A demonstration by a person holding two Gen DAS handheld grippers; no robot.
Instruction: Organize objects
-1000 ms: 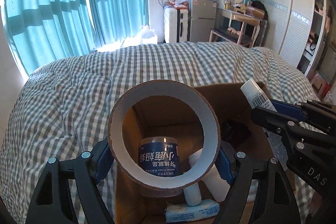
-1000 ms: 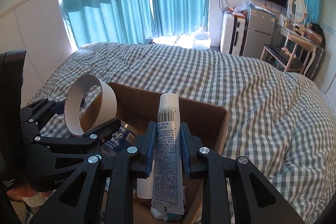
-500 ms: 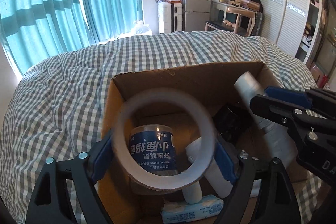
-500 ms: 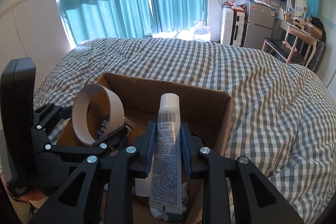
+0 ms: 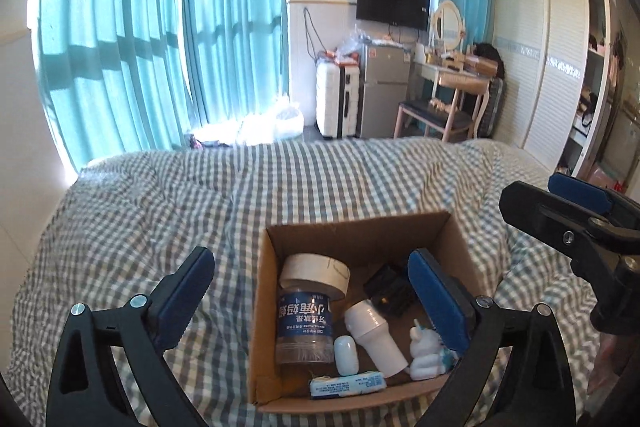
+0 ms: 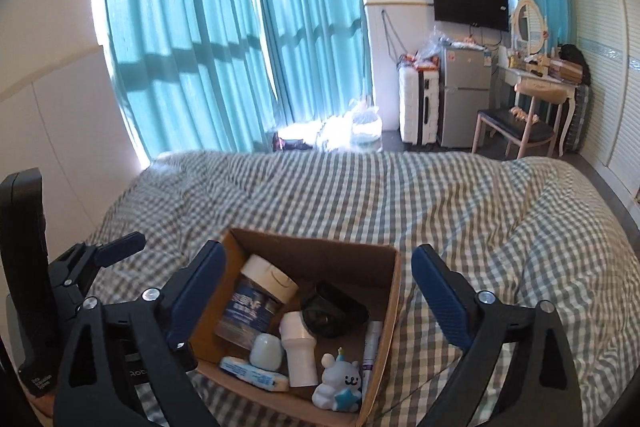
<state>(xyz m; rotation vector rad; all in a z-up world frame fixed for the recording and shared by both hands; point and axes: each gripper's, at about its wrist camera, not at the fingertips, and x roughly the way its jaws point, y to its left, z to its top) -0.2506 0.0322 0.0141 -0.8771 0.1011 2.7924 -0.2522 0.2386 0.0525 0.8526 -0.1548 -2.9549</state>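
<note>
An open cardboard box (image 5: 360, 229) (image 6: 394, 291) sits on the checked bed. Inside lie a roll of tape (image 5: 315, 273) (image 6: 269, 279) on top of a blue-labelled clear jar (image 5: 306, 323) (image 6: 247, 313), a white bottle (image 5: 374, 333) (image 6: 298, 347), a black object (image 5: 390, 291) (image 6: 332, 309), a small white capsule (image 5: 345, 353), a blue-white packet (image 5: 347, 383) (image 6: 254, 373), a white bear figure (image 5: 426, 355) (image 6: 340, 385) and a tube (image 6: 372, 349) against the right wall. My left gripper (image 5: 312, 297) is open and empty above the box. My right gripper (image 6: 318, 291) is open and empty above it too.
The grey-white checked duvet (image 5: 160, 211) (image 6: 480, 211) covers the bed all around the box. Teal curtains (image 5: 140, 39), a suitcase and small fridge (image 5: 360, 99), a dressing table with chair (image 5: 452, 95) and a wardrobe (image 5: 552, 67) stand beyond the bed.
Both grippers have opened and pulled up and back from the box. The tape roll now lies on the jar and the tube lies inside the box at its right wall.
</note>
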